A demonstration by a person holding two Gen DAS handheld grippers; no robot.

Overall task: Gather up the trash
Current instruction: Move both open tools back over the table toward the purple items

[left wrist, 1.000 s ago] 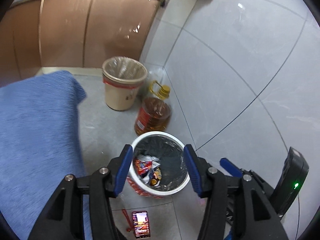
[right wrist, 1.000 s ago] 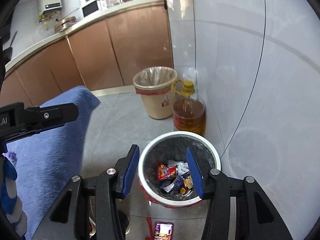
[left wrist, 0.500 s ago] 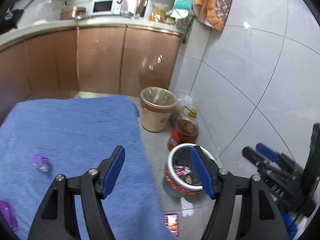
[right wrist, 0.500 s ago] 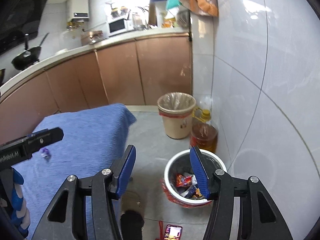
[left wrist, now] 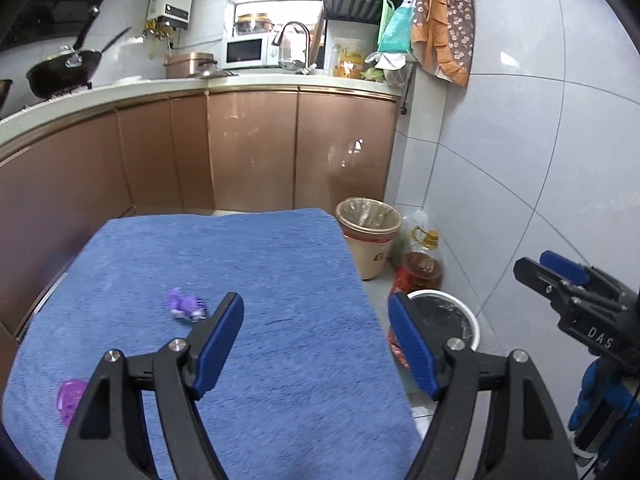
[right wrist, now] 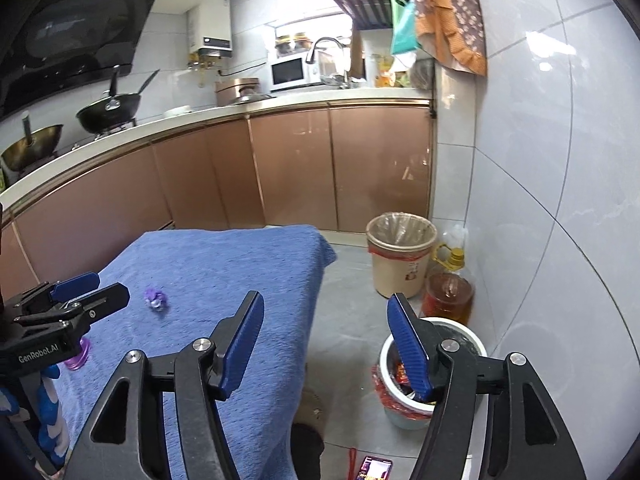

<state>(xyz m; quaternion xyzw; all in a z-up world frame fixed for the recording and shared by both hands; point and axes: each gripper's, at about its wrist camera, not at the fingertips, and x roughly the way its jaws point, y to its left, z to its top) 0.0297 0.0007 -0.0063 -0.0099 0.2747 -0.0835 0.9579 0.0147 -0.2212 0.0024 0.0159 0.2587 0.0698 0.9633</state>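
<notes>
A crumpled purple wrapper [left wrist: 186,306] lies on the blue cloth-covered table [left wrist: 280,272], and a purple lid-like piece [left wrist: 70,398] lies near its left front. Both also show in the right wrist view, the wrapper [right wrist: 155,298] and the purple piece [right wrist: 78,356]. A white bin with a black liner [right wrist: 434,376] holding snack wrappers stands on the floor right of the table; it also shows in the left wrist view [left wrist: 444,316]. My left gripper [left wrist: 316,344] is open and empty above the table's right part. My right gripper [right wrist: 326,344] is open and empty above the table's right edge.
A beige bin with a clear liner [left wrist: 368,240] and an oil bottle [left wrist: 420,268] stand by the tiled wall. A phone [right wrist: 374,470] lies on the floor. Brown cabinets [left wrist: 256,152] run behind the table.
Both grippers have risen and pulled back from over the white bin. The table and the purple pieces have come into view. Both stay open.
</notes>
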